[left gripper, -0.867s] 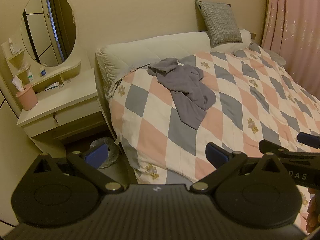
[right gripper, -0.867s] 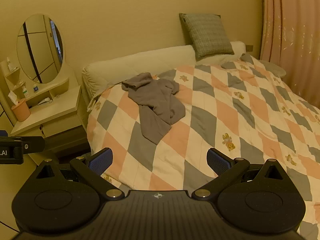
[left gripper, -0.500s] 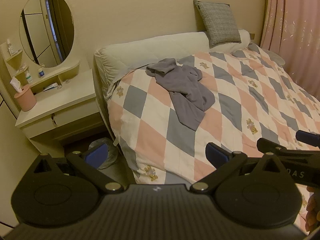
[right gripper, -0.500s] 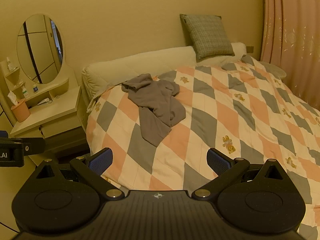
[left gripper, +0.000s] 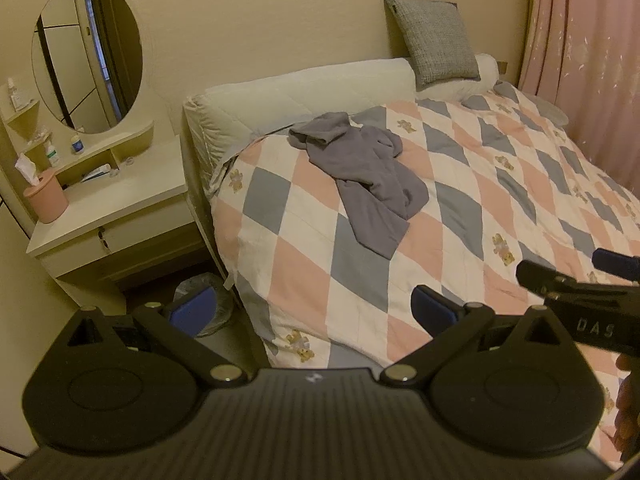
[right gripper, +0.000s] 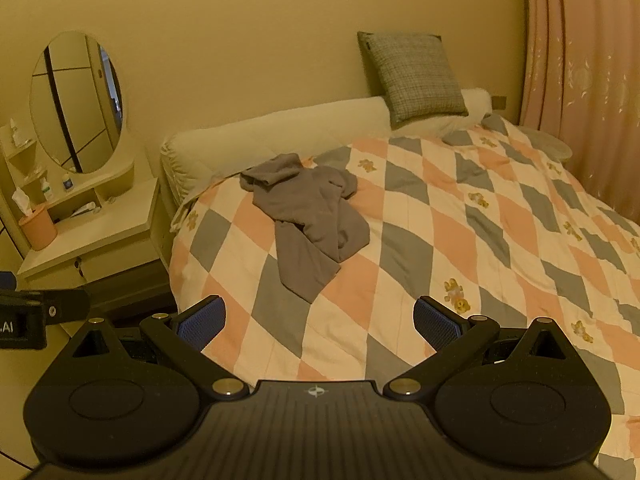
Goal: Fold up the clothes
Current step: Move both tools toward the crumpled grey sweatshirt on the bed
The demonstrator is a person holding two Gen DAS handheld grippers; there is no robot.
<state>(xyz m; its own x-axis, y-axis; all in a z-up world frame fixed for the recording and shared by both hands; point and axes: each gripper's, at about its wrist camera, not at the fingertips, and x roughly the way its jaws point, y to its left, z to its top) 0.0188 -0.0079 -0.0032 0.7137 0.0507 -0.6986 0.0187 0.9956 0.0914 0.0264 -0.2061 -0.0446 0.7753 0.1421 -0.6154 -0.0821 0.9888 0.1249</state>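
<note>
Grey fabric, a crumpled garment, lies on the bed toward its head-end left corner, just short of the long white bolster and not far from the edge that faces the dresser. It is bunched at the top, and one long limb of cloth trails down toward the foot of the bed, so its long axis runs roughly head to foot, slanting a little toward the middle of the quilt.

Both tools are well short of it. The left hand-held gripper points down over the bed's near left corner, jaws spread wide with nothing between them; the garment sits ahead of it and slightly to the right. The right hand-held gripper is likewise spread and empty, with the garment ahead and a touch to the left.

Neither is clearly nearer. The trailing lower end is the closest part to both, and the bunched top the farthest. Folding has not begun; the cloth probably needs spreading flat first, which means reaching forward up the bed.
</note>
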